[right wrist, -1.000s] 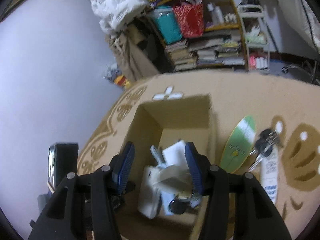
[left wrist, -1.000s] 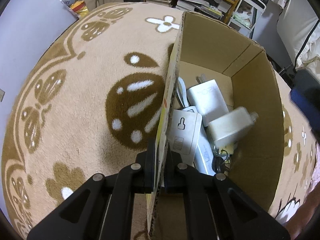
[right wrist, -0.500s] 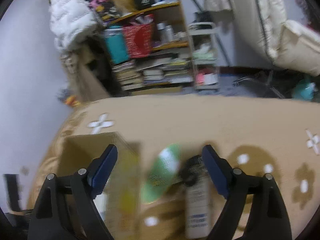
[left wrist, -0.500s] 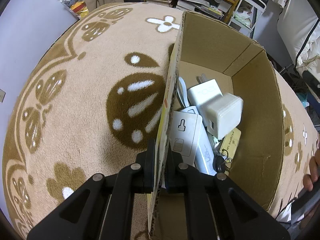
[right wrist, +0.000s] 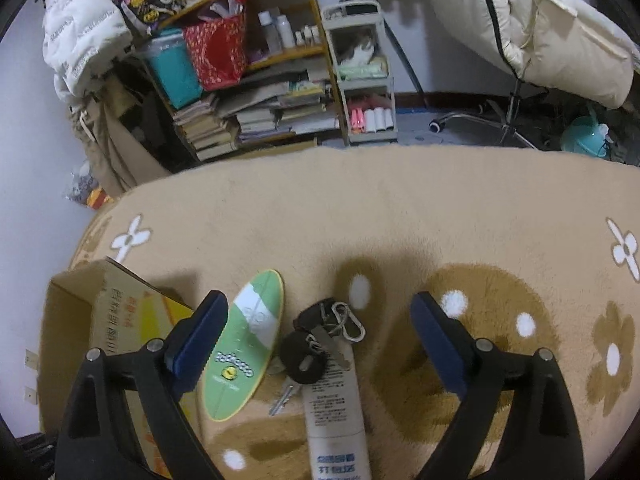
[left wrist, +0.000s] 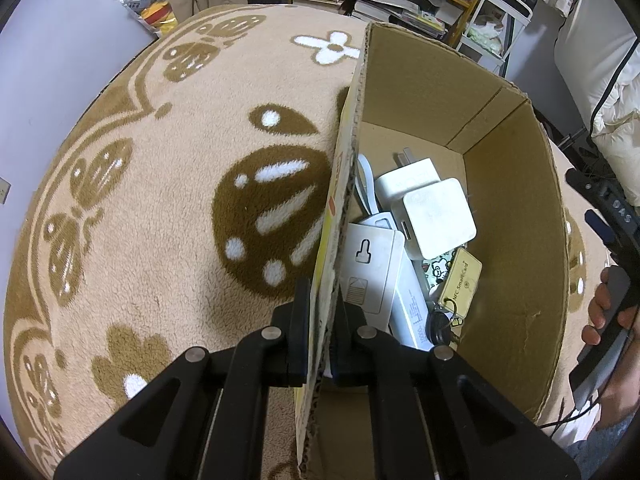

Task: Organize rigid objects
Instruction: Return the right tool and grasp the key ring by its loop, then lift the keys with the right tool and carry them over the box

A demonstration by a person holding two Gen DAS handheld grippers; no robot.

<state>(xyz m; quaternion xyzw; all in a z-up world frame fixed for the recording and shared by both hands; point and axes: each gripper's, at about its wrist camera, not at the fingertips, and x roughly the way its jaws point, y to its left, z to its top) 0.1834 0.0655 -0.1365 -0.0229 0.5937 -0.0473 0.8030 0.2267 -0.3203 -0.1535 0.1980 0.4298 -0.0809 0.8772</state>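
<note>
Holding the brown cardboard box [left wrist: 516, 216] wall, the left tongs [left wrist: 320, 312] pinch it tight; white chargers [left wrist: 438, 218] already lie inside. The right tongs [right wrist: 316, 332], which have just been opening and hold nothing, hang over the black keys [right wrist: 310, 350], green oval board [right wrist: 246, 340] and white tube [right wrist: 336, 412] left on the rug [right wrist: 400, 220].

Two steep wrist views, shared box [left wrist: 516, 184]

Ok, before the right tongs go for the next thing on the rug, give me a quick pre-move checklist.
1. Box held steady: left tongs shut on the cardboard box wall. Ok.
2. Right tongs empty: jaws have just been opening, now wide, nothing between the pads. Ok.
3. Targets in view: key bunch, green oval card and white tube lie on the rug. Ok.
4. Clean single pick: keys rest on the tube's top end and beside the card. Not ok.
5. Room in the box: white chargers piled inside, far end bare. Ok.
</note>
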